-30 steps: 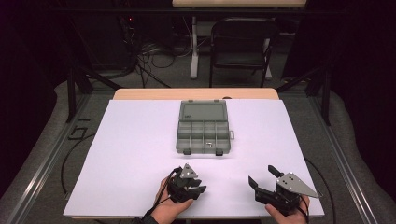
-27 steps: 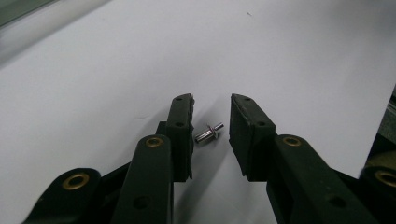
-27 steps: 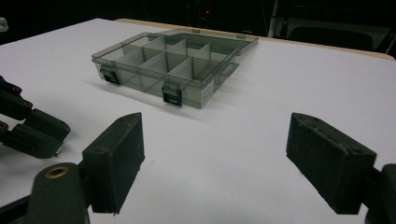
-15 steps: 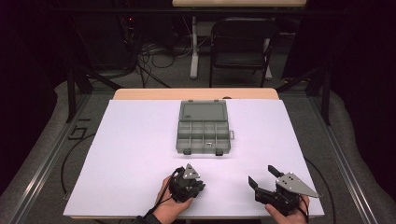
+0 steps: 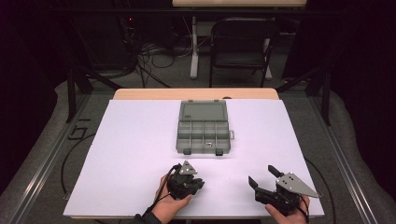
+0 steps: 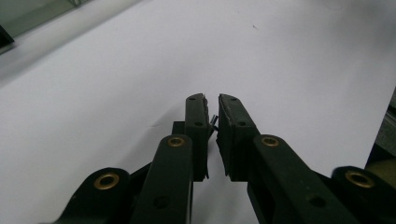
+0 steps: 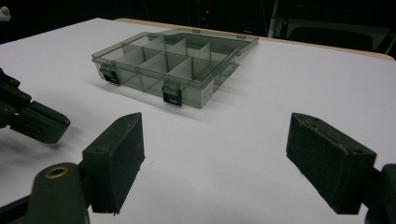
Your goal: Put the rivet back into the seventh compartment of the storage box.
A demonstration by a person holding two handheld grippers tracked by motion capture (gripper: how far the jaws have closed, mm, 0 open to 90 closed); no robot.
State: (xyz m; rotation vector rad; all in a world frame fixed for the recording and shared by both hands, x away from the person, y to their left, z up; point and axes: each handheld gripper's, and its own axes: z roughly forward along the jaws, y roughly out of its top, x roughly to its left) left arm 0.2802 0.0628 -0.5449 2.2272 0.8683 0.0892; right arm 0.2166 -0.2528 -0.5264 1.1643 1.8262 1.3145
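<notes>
A grey see-through compartment box (image 5: 204, 135) lies open at the middle of the white table, its lid flat behind it; the right gripper view has this box (image 7: 168, 70) ahead. One front compartment holds a small pale item (image 5: 210, 143). My left gripper (image 5: 196, 183) rests low near the front edge, held by a hand. In its own view the left gripper (image 6: 212, 100) has its jaws almost together on a tiny metal part (image 6: 214, 120). My right gripper (image 5: 261, 175) sits at the front right, open and holding nothing (image 7: 215, 126). The left gripper's fingers (image 7: 37, 121) show at that view's left.
A white sheet (image 5: 130, 154) covers the table, with a wooden strip (image 5: 196, 94) along the far edge. A black chair (image 5: 240, 46) and cables stand on the floor beyond. Dark metal rails run along both sides of the table.
The left gripper has turned and dipped slightly at the same spot. The right gripper and the box have not moved.
</notes>
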